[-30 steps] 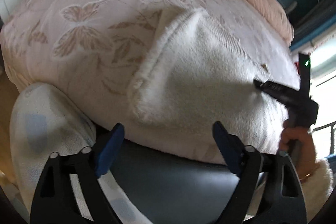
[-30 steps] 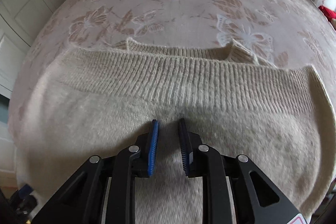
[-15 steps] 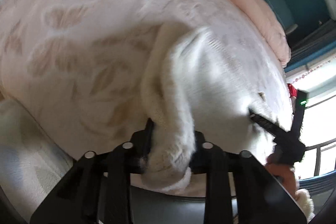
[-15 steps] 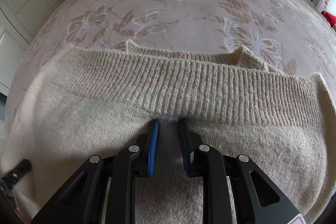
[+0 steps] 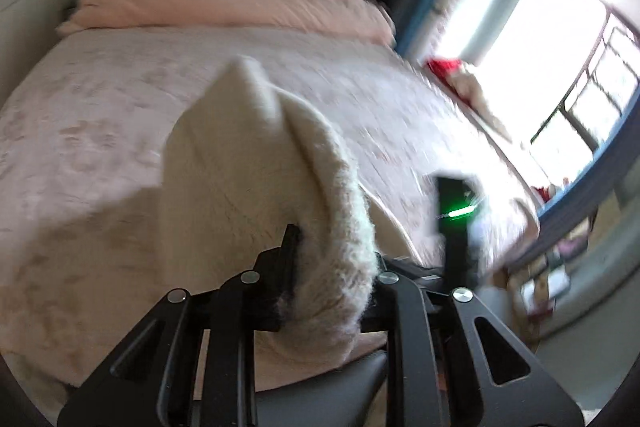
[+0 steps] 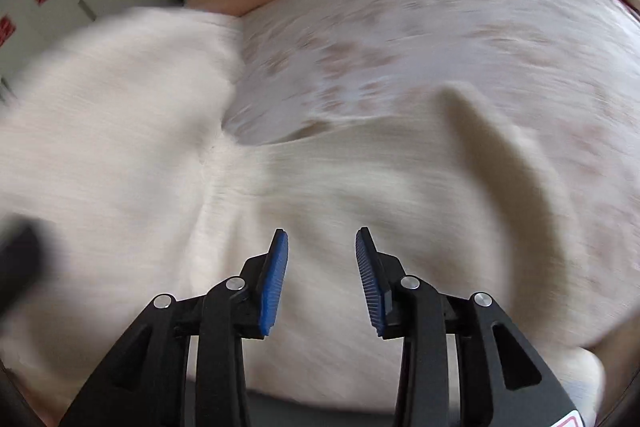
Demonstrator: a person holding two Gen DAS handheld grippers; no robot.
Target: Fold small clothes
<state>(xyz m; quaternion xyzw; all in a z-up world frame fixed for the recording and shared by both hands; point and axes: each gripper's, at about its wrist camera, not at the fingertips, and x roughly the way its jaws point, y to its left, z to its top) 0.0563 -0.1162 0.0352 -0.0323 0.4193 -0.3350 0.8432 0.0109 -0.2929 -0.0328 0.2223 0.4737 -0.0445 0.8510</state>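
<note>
You are lifting the fluffy cream knitted sweater (image 5: 256, 163) off the pink butterfly-print bedspread (image 5: 80, 147) with your left gripper (image 5: 332, 267), whose jaws are easing apart around a bunched fold. Your right gripper (image 6: 321, 279) is opening, now empty at lower centre.

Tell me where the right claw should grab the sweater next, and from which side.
Take the raised fold of the sweater, right of the right claw, whose jaws are opening with nothing clamped. Come from above, straddling the ridge: it stands proud of the bed, so the pads can pinch both sides.
</note>
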